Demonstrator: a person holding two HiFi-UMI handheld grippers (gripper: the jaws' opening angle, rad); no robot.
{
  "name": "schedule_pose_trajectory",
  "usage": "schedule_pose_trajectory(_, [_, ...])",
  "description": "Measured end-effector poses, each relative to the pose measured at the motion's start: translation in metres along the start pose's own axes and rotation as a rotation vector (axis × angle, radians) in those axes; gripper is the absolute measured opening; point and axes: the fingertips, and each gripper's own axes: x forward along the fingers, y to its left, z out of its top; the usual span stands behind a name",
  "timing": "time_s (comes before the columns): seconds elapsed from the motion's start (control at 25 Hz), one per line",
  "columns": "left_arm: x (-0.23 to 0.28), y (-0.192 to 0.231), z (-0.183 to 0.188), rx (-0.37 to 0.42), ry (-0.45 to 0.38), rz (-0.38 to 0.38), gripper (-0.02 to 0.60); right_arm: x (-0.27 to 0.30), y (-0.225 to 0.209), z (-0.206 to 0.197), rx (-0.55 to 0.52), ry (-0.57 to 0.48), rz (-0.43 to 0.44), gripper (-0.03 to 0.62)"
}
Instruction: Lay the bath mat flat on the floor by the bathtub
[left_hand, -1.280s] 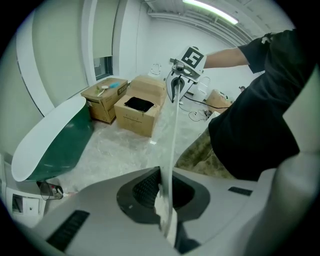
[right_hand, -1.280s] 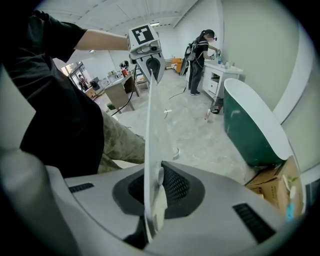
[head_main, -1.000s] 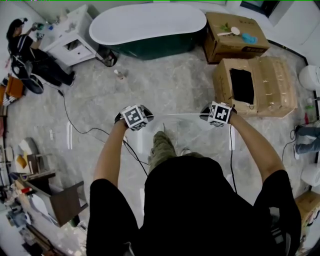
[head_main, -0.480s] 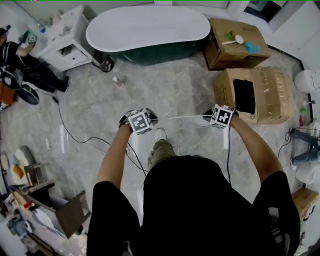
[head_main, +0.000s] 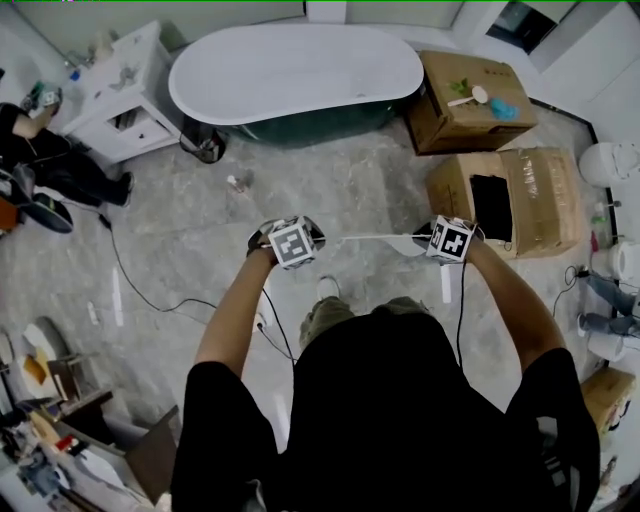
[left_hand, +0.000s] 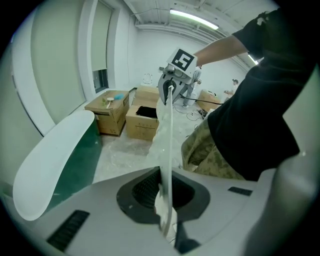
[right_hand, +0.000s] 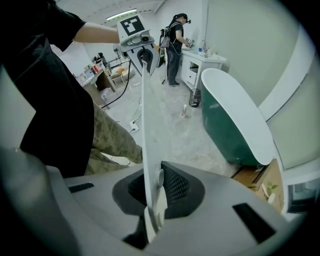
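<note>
The bath mat (head_main: 375, 237) is a thin, see-through sheet stretched edge-on between both grippers above the marble floor. My left gripper (head_main: 288, 243) is shut on its left end, my right gripper (head_main: 447, 240) on its right end. In the left gripper view the mat (left_hand: 169, 145) runs from my jaws (left_hand: 165, 202) up to the right gripper (left_hand: 172, 89). The right gripper view shows the mat (right_hand: 149, 135) pinched in the jaws (right_hand: 152, 200), with the left gripper (right_hand: 142, 54) at its far end. The white bathtub with dark green sides (head_main: 295, 70) lies ahead, some way beyond the mat.
Two cardboard boxes (head_main: 470, 85) (head_main: 505, 200) stand right of the tub. A white cabinet (head_main: 120, 90) and a dark bin (head_main: 205, 145) are at its left, with another person (head_main: 45, 160) beside them. A cable (head_main: 150, 290) and a small bottle (head_main: 238, 182) lie on the floor.
Both grippers have moved forward toward the bathtub with the mat still stretched between them; the tub and boxes sit nearer in view.
</note>
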Motion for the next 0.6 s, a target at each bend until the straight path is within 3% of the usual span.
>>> schedule_pose_trajectory(0.28, [-0.013,0.039,-0.003,-0.021,-0.008,0.049,0.025,-0.001,-0.026,0.02,-0.032,-0.009,-0.01,0.029])
schedule_pose_trajectory(0.6, [-0.017,0.086,-0.008,-0.104,-0.007,0.081,0.025,0.011,-0.086,0.04,-0.038,-0.063,-0.031,0.028])
